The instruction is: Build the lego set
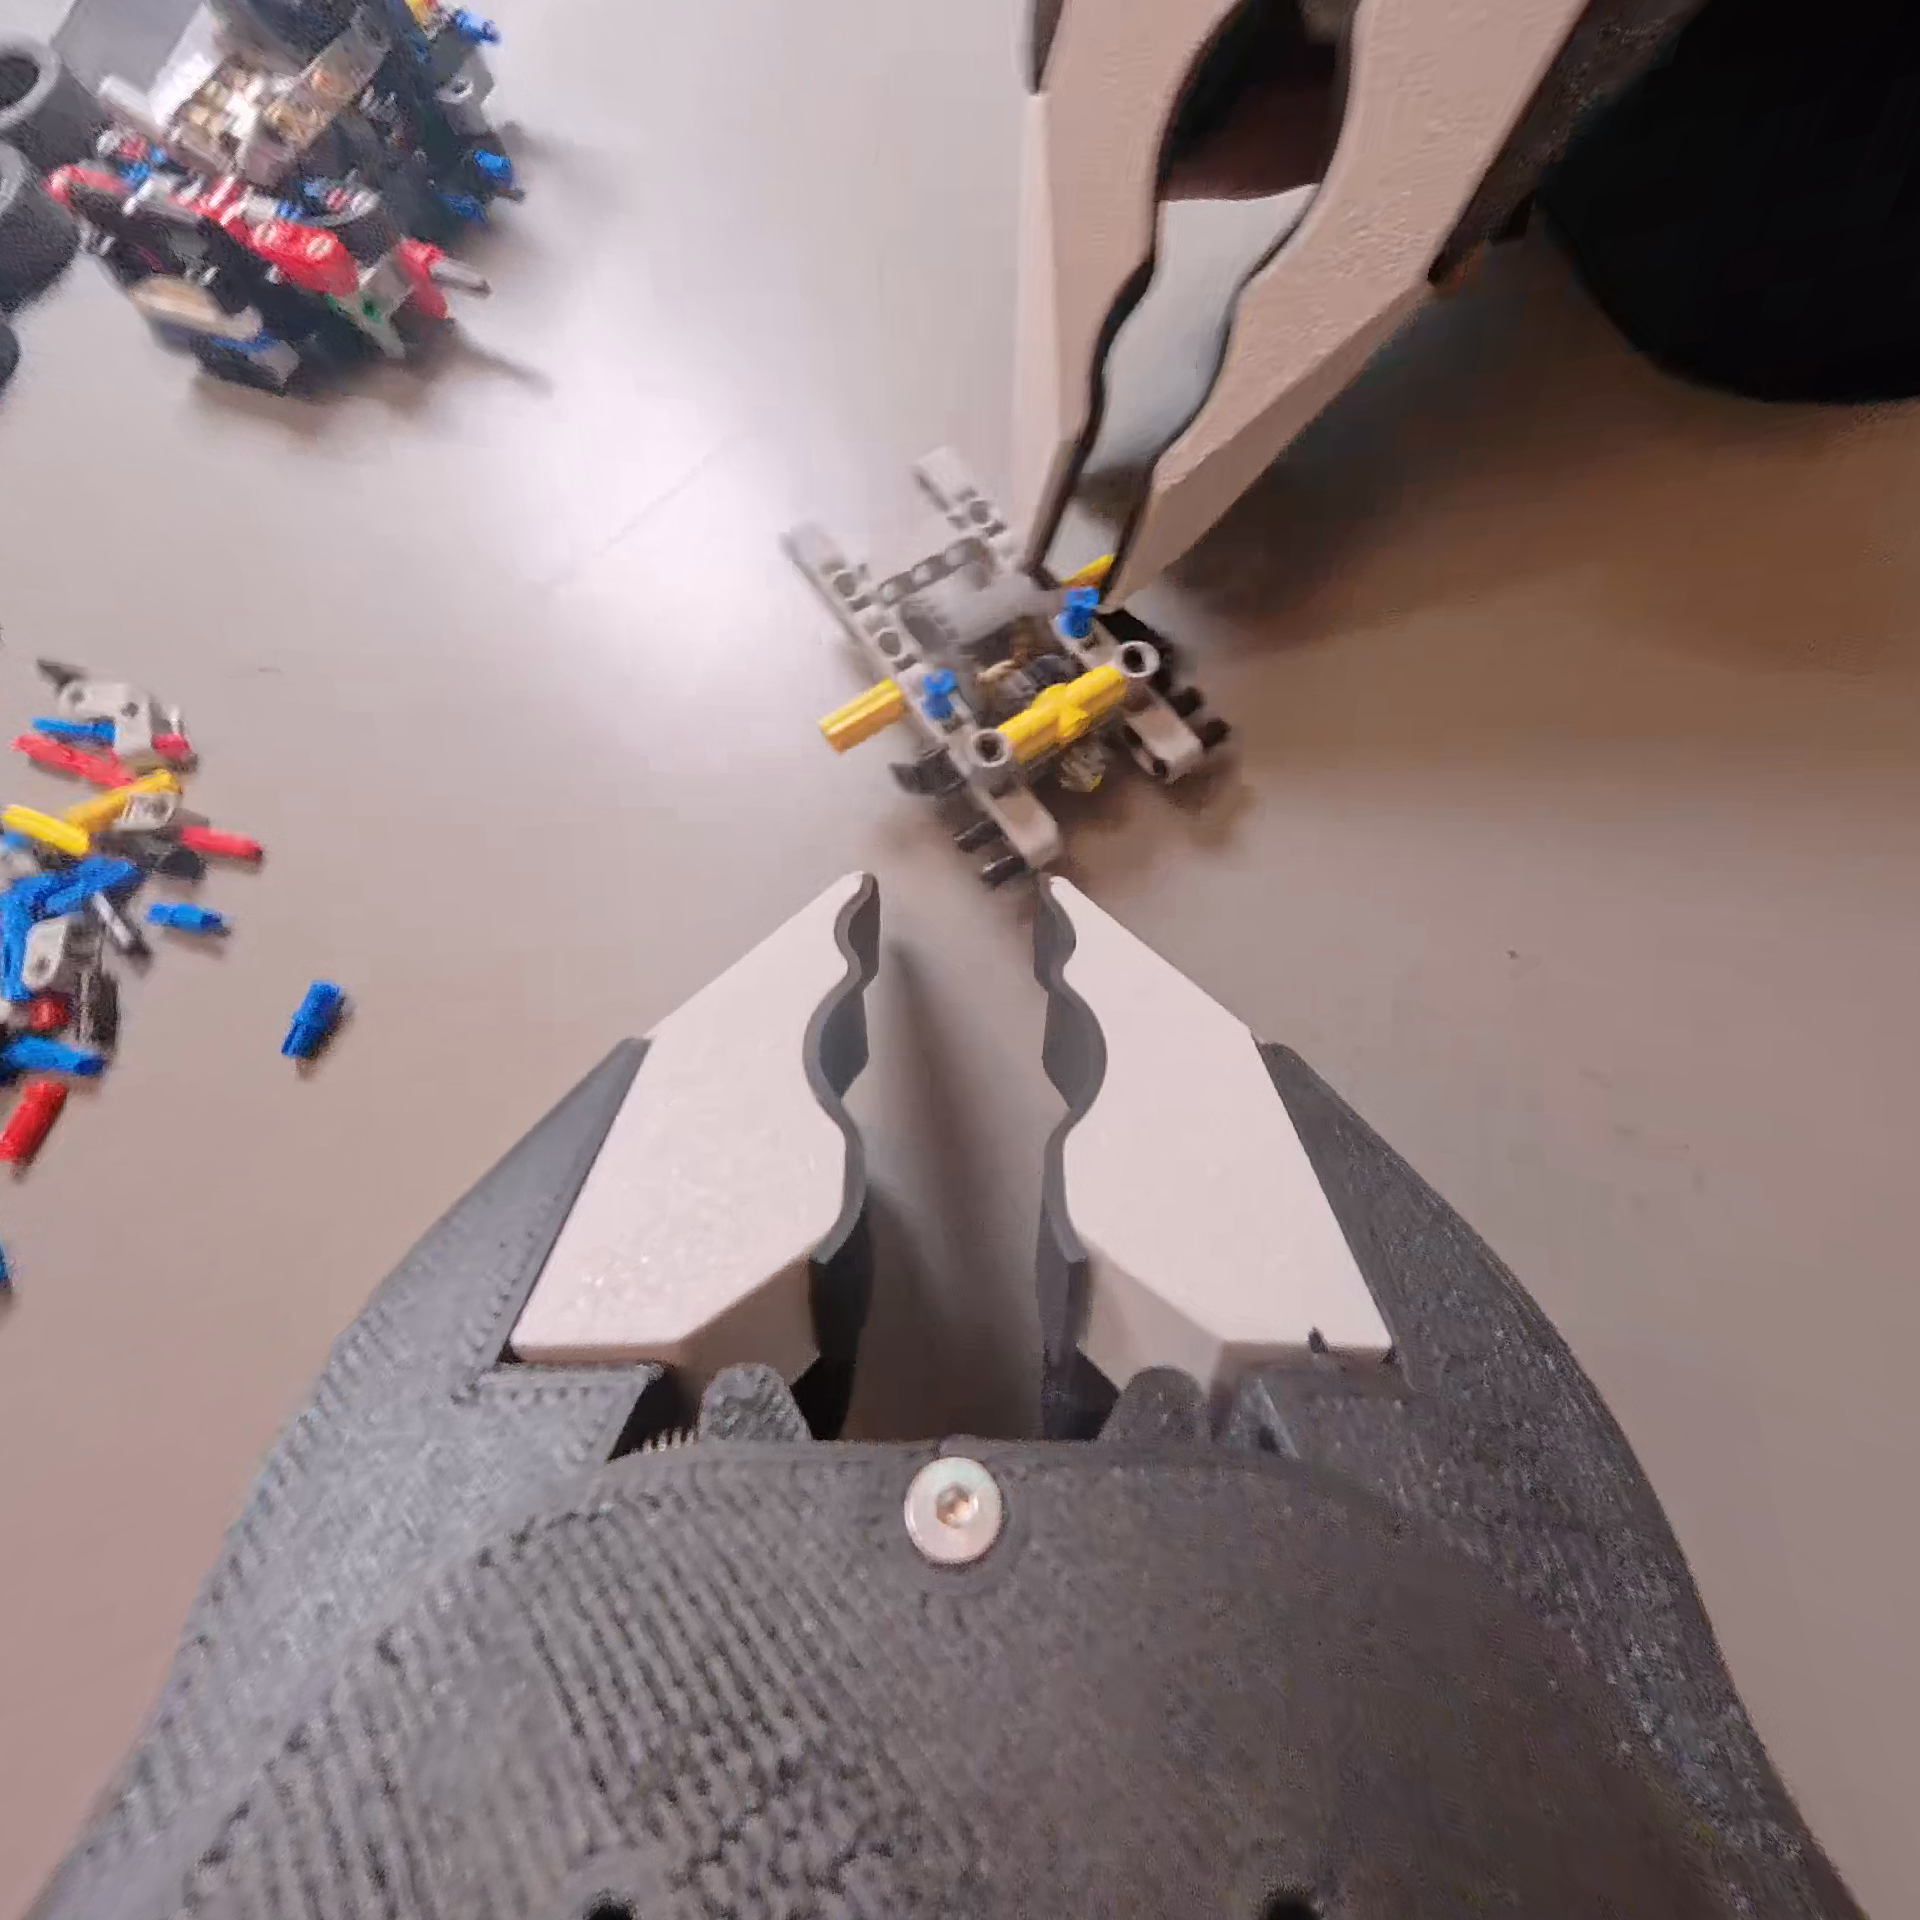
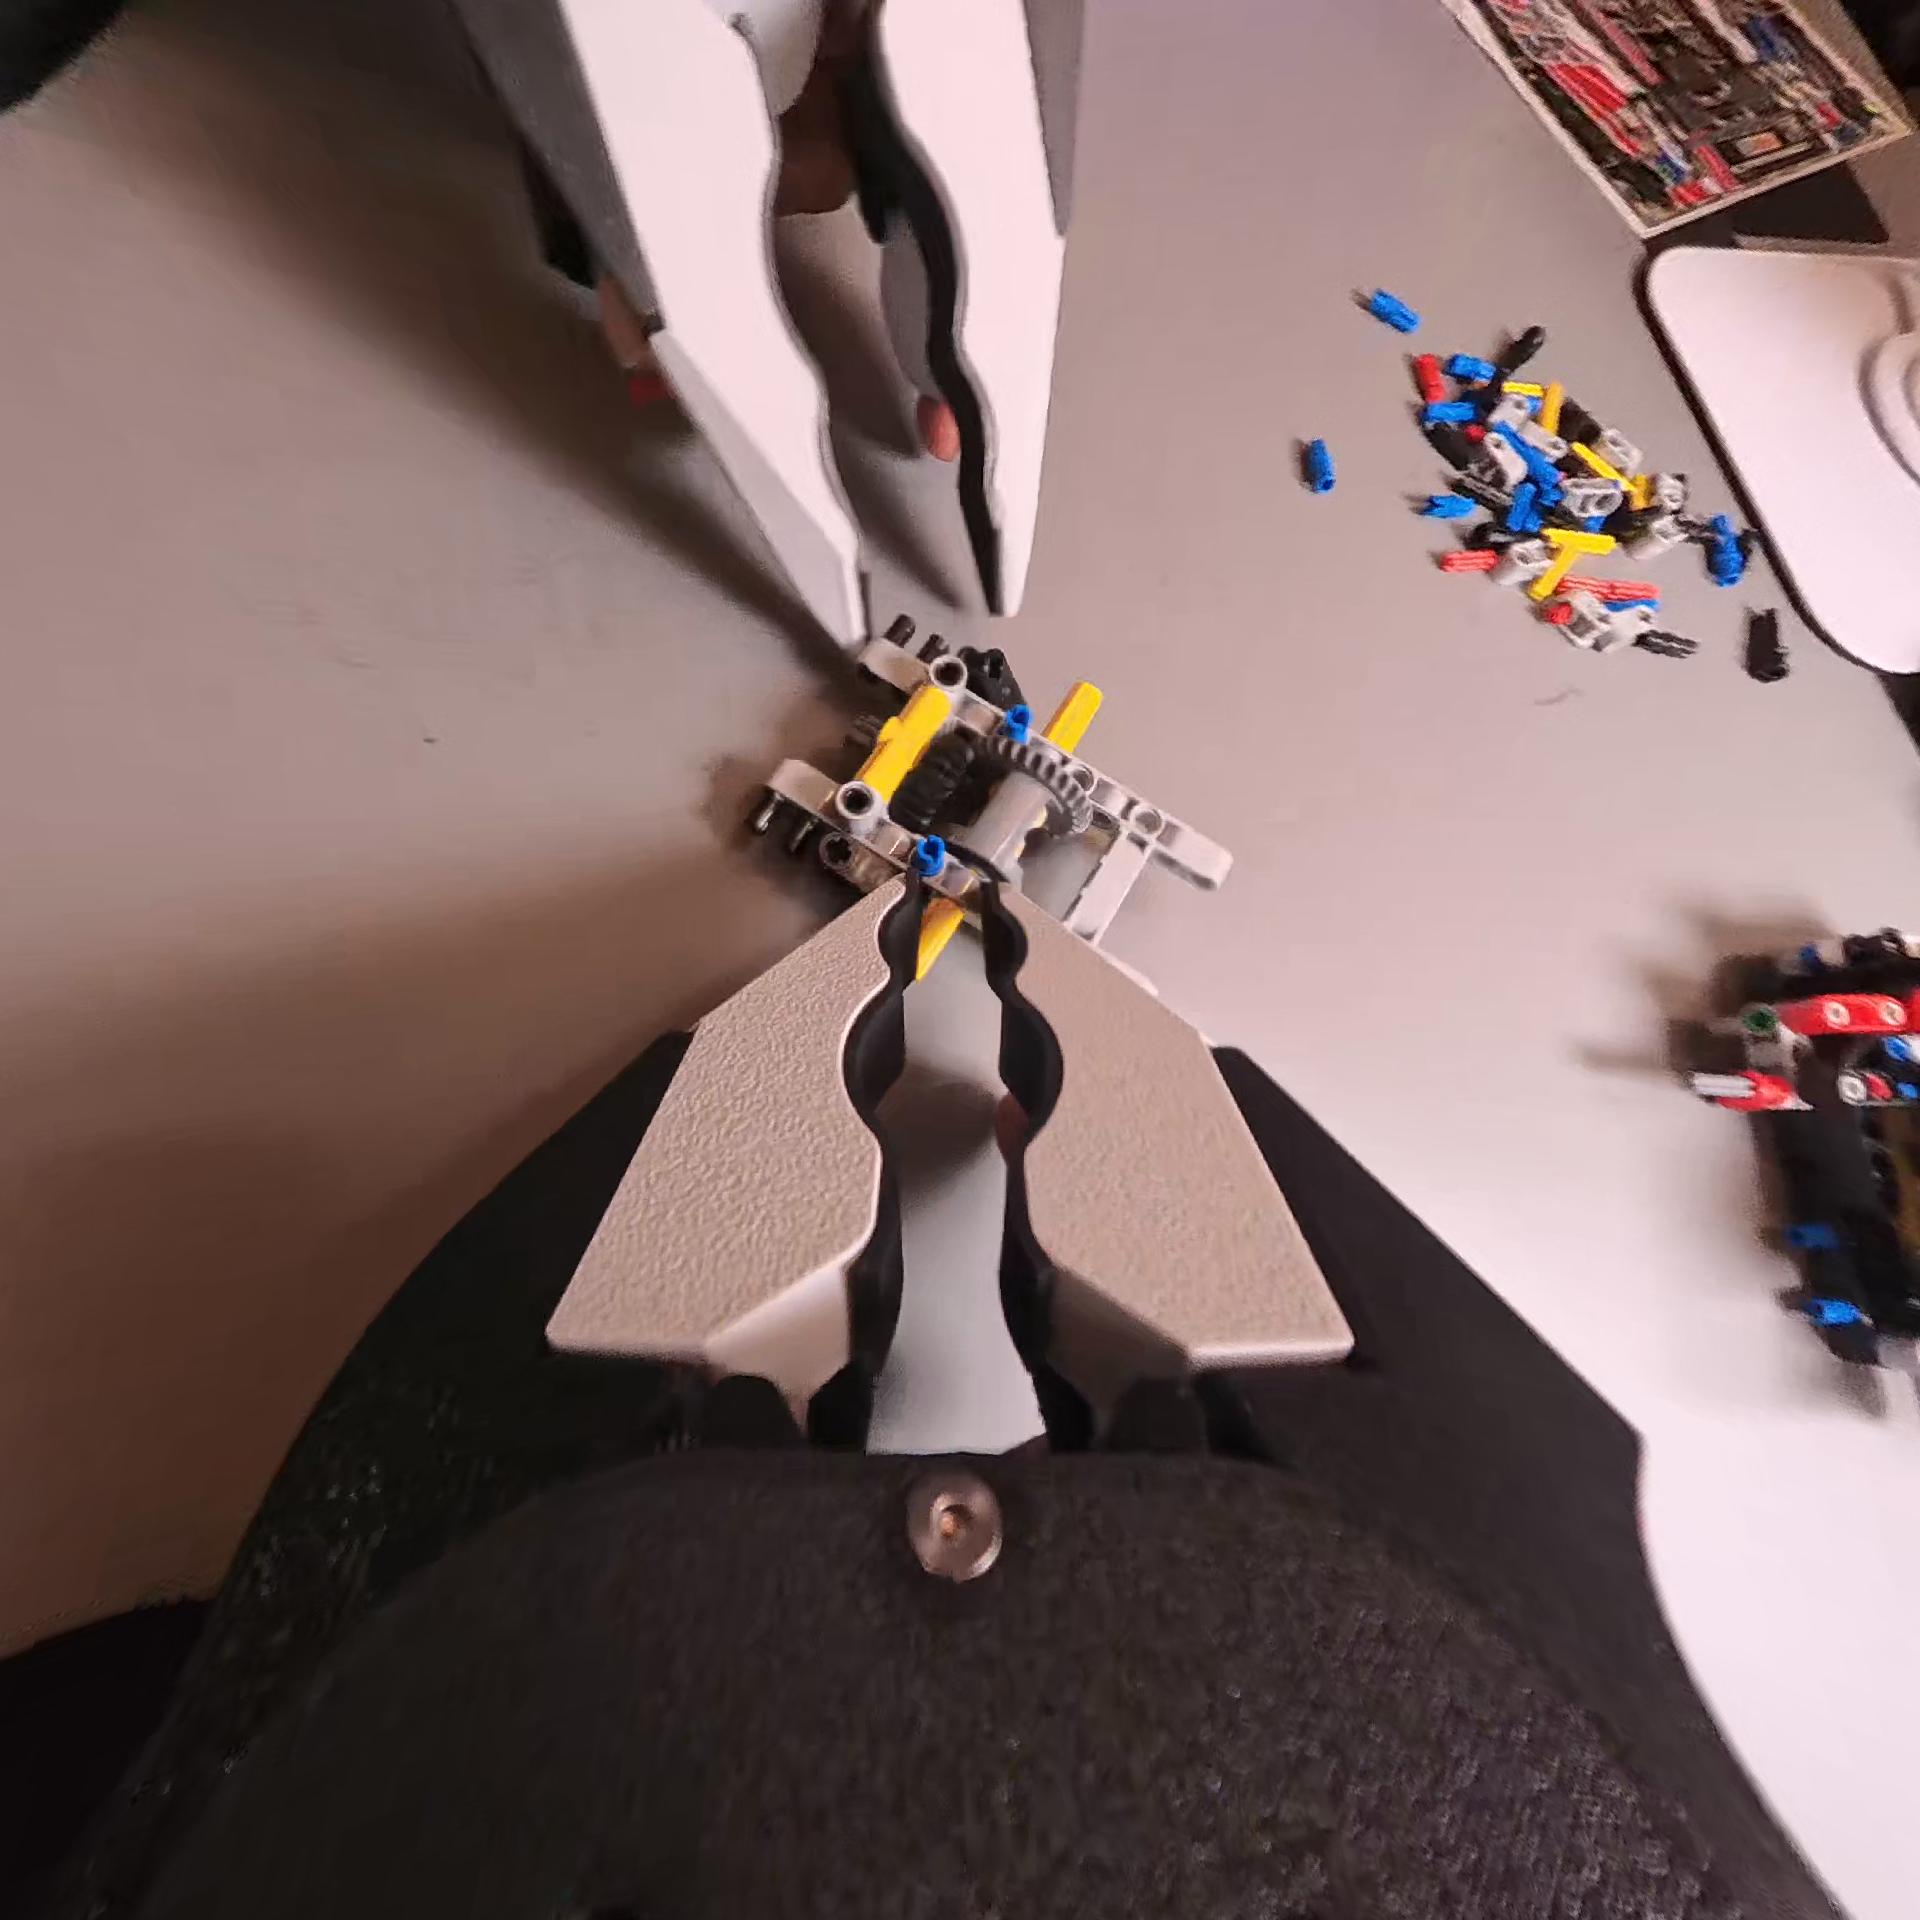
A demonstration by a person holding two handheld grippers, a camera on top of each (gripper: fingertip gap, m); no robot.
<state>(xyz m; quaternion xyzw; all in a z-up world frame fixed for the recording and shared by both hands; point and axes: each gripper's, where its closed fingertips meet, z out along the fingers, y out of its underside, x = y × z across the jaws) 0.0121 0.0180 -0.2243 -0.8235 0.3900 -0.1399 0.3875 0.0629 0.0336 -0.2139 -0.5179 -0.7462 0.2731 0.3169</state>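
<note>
A small grey Technic sub-assembly (image 1: 940,634) with yellow axles, blue pins and black gears lies on the grey table; it also shows in the right wrist view (image 2: 1117,826). My right gripper (image 2: 948,885) reaches its near side, and its tips are closed on the end of a yellow axle (image 2: 938,932) sticking out of the frame. In the left wrist view the right gripper (image 1: 1078,584) comes down from the top onto the assembly. My left gripper (image 1: 958,891) is open and empty, with its tips just short of the assembly's black pins. It shows from above in the right wrist view (image 2: 925,621).
A pile of loose red, blue, yellow and grey pieces (image 1: 83,883) (image 2: 1558,499) lies to one side, with a single blue pin (image 1: 312,1018) apart. A large black-and-red model (image 1: 270,208) (image 2: 1829,1091), black tyres (image 1: 31,239), a booklet (image 2: 1683,94) and a white object (image 2: 1787,416) stand around. Across from one pair of fingers to the other is roughly 6 centimeters. My left gripper's tips are some 11 centimeters from the single blue pin (image 1: 312,1018). The right camera catches it too, in the right wrist view (image 2: 1320,455).
</note>
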